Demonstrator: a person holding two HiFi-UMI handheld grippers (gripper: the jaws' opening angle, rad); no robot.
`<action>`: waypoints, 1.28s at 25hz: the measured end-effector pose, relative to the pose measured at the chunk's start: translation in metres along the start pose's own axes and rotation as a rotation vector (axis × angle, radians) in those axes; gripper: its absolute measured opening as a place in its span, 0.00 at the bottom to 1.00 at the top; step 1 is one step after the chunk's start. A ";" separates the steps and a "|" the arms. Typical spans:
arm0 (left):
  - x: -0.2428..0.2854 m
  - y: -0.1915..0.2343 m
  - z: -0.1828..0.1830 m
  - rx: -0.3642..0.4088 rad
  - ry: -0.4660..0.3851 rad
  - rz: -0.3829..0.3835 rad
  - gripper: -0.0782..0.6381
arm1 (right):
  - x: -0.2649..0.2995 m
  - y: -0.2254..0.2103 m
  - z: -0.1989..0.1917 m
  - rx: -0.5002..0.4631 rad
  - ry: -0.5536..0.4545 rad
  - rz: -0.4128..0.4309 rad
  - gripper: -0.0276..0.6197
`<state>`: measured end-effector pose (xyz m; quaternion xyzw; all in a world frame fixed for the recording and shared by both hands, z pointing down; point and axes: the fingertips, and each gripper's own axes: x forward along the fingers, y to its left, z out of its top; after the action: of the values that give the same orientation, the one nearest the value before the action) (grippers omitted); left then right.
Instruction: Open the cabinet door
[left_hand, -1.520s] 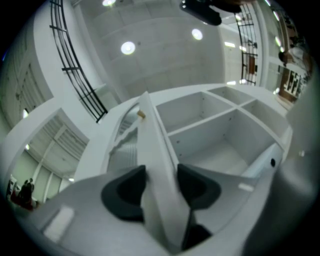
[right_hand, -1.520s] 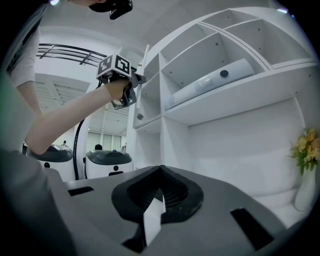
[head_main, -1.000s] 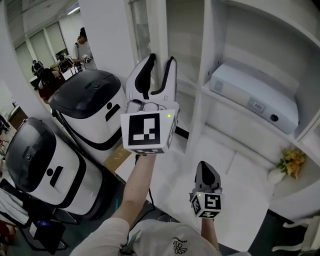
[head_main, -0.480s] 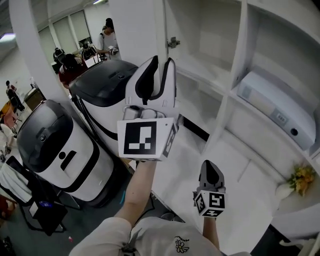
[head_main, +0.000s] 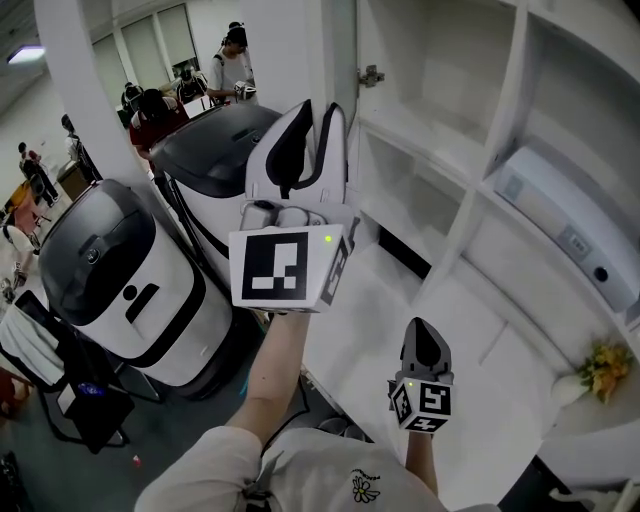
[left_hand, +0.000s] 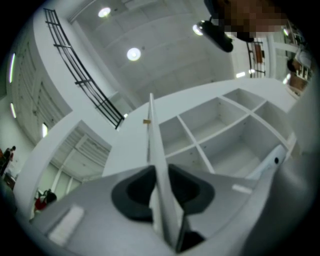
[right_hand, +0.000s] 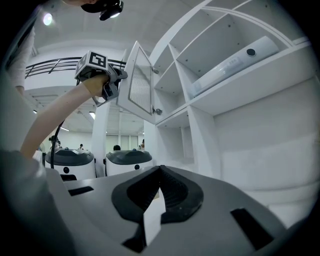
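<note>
Now left claw is pinching the free edge of the cabinet door. The jaws have just been closing down, with the panel between the pads. The door stands swung well out from the cabinet, and more of the shelves lie open to me than a second ago. Right claw is pressed together, empty, held low and well apart from the door. My read: the opening is mostly done and little swing remains.
</note>
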<state>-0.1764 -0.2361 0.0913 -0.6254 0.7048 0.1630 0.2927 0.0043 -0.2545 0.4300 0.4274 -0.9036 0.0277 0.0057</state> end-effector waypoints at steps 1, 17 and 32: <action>-0.001 0.003 0.000 -0.004 0.000 0.005 0.24 | 0.000 0.001 -0.001 0.000 0.002 0.003 0.04; -0.009 0.090 -0.014 -0.016 0.059 0.098 0.22 | 0.015 0.022 -0.004 -0.009 0.013 0.062 0.04; -0.004 0.131 -0.024 -0.022 0.094 0.097 0.23 | 0.023 0.041 0.002 -0.045 -0.001 0.101 0.04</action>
<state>-0.3096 -0.2255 0.0948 -0.6006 0.7454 0.1551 0.2440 -0.0425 -0.2466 0.4272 0.3809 -0.9245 0.0071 0.0133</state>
